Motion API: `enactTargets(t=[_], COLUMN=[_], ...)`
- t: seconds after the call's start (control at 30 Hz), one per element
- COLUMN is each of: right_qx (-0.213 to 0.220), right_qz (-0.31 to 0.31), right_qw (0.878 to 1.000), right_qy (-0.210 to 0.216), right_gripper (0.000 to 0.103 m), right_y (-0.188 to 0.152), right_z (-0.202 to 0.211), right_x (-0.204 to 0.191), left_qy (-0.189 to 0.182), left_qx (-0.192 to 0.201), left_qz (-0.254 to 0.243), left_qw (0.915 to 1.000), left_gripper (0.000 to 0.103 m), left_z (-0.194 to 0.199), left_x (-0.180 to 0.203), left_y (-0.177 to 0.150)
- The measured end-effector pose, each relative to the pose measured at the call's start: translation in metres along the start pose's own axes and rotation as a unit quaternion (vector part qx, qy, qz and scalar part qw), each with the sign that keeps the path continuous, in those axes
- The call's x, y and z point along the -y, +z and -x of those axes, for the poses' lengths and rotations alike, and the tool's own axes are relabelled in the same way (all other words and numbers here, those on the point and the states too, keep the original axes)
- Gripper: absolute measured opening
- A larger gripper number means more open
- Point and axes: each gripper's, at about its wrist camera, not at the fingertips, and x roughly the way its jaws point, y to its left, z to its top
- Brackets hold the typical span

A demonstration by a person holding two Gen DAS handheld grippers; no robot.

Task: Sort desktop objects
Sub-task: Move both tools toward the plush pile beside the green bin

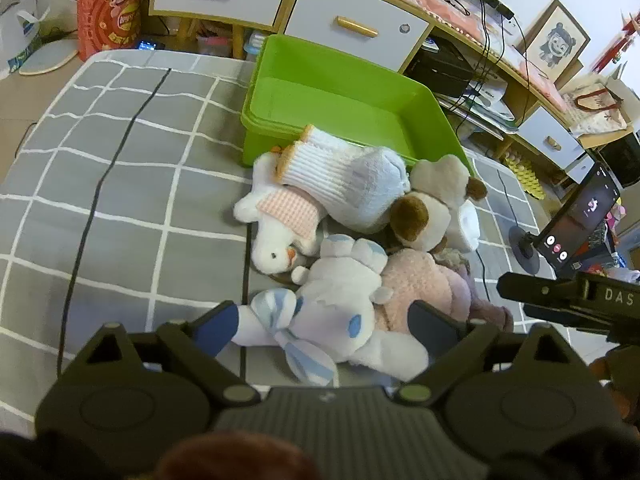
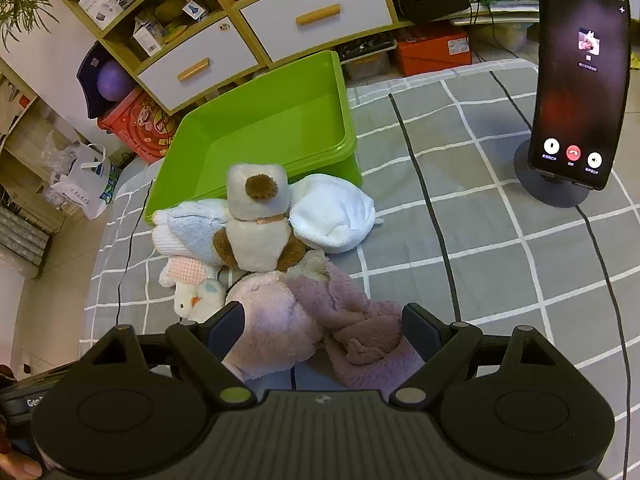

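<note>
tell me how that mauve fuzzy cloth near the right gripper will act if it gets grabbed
The mauve fuzzy cloth lies crumpled in soft folds, so it will probably hang limp and trail rather than hold shape. It looks light. One edge seems tucked against the pink plush, so lifting it may nudge that toy. The right gripper stands open around both.

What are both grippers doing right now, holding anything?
Left gripper: open, astride the white-and-blue plush, not gripping.
Right gripper: open over the pink plush, holding nothing.

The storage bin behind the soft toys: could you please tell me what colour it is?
The bin is bright lime green, seen best in the right wrist view.
</note>
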Motion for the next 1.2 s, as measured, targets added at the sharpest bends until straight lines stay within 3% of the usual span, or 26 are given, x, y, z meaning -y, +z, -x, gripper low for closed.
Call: enactTargets(t=[0.6,1.2], right_qx=[-0.016,-0.052], right_qz=[-0.011,-0.011], right_qw=[1.0,0.999], right_qy=[0.011,-0.011], right_gripper=[0.086,0.086], right_y=[-0.001,-0.013], right_z=[-0.007,-0.025], right_x=[0.006,0.023], left_qy=[-0.043,-0.035], left_qx=[-0.028,-0.04], left_qz=[0.036,0.041], left_qw=[0.9981,0.9977], left_gripper=[0.074,0.071], left_z=[-0.019,-0.044], left_x=[-0.008,-0.008], left_y=[0.006,0.011])
